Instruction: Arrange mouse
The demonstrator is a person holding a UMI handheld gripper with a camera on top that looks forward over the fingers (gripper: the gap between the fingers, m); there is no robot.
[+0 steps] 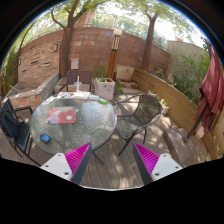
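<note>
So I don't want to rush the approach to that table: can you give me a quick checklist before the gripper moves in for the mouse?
1. Gripper open: ok, the fingers stand apart with nothing between them.
2. Table in view ahead: ok, the round glass top lies beyond the fingers.
3. Mouse located: cannot tell; a small blue thing sits at the table's near edge, but what it is does not show.
4. Mat on the table: ok, a reddish one lies flat.
5. Path clear: not ok, chairs stand close around the table.
</note>
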